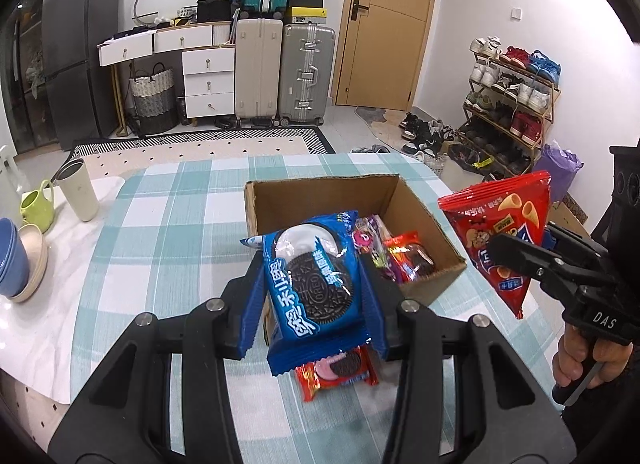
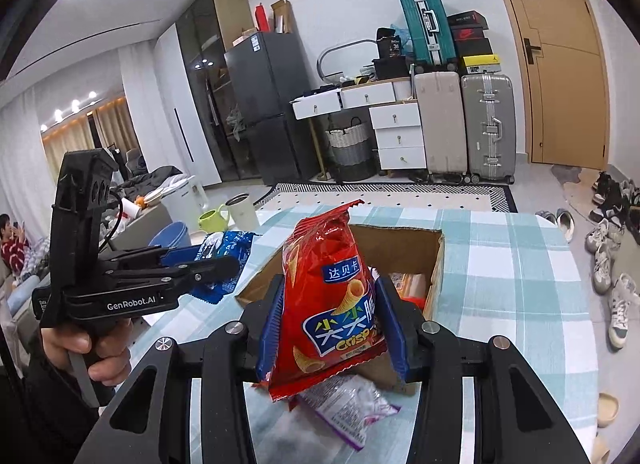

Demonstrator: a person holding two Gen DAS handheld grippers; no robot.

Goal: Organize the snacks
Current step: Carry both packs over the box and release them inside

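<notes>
Upright, the blue cookie pack (image 1: 310, 280) sits in the left tool (image 1: 312, 296).

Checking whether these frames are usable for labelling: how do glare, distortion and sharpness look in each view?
Left wrist view: strong fisheye bending at the edges, dark corner vignette; the blue Oreo pack in the left gripper is sharp, with mild sheen. Right wrist view: ceiling spotlights blow out upper left; the red crisp bag in the right gripper shows foil glare but readable print.
</notes>
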